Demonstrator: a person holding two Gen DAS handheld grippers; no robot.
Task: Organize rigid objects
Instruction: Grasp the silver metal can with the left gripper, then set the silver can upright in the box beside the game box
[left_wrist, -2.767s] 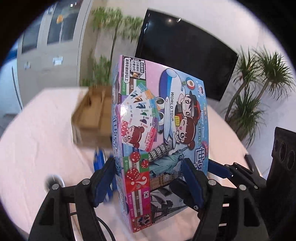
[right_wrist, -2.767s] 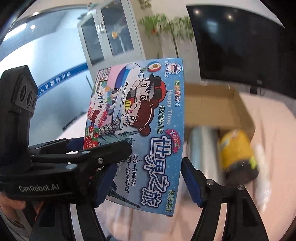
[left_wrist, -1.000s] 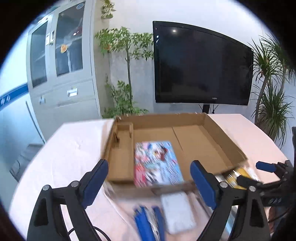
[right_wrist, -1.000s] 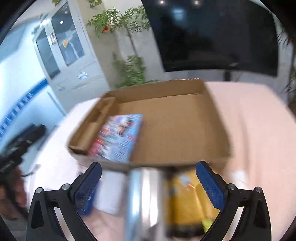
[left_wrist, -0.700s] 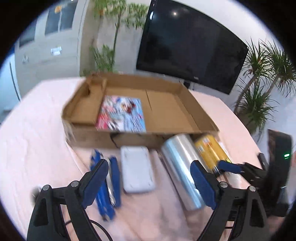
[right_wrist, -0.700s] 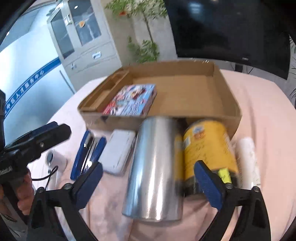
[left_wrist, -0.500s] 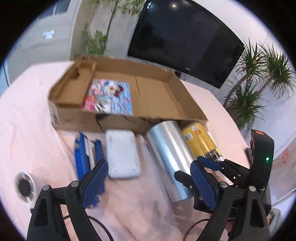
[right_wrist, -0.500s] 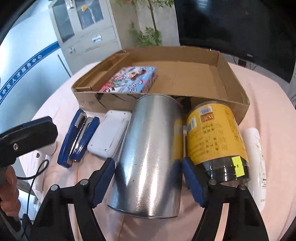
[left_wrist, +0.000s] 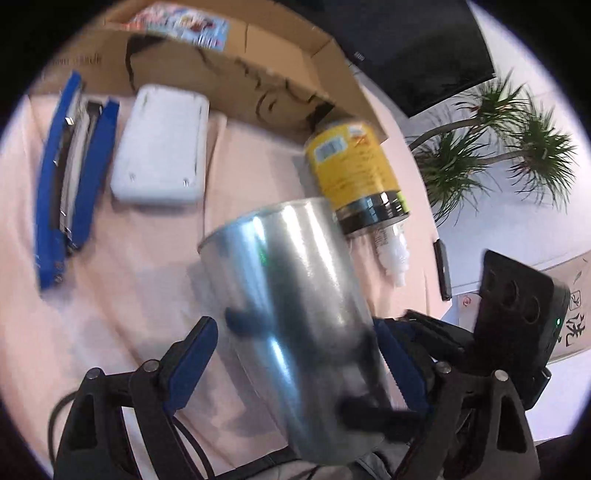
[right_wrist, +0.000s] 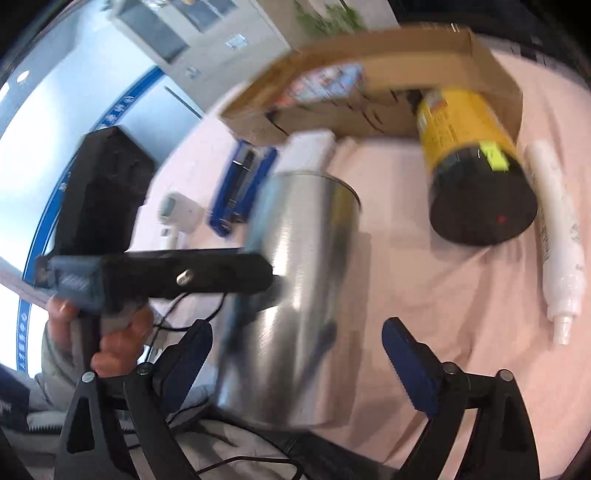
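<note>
A shiny metal can (left_wrist: 295, 325) is lifted off the pink cloth and tilted. My left gripper (left_wrist: 299, 354) has its blue pads on both sides of the can's lower part and holds it. In the right wrist view the same can (right_wrist: 295, 295) fills the middle, with the left gripper's black body across it. My right gripper (right_wrist: 295, 354) is open; the can sits toward its left finger and there is a gap to its right pad (right_wrist: 402, 354). The cardboard box (left_wrist: 229, 74) holds the colourful game box (left_wrist: 184, 26).
On the pink cloth lie a yellow jar with a black lid (left_wrist: 354, 166), a white tube (right_wrist: 557, 236), a white flat case (left_wrist: 159, 140) and a blue stapler (left_wrist: 70, 177). A small white device (right_wrist: 177, 214) lies left. Potted plants (left_wrist: 498, 133) stand beyond the table.
The game box was put in the cardboard box and released. Both grippers came down to the metal can; the left one closed on it and lifted it, while the right one opened wider.
</note>
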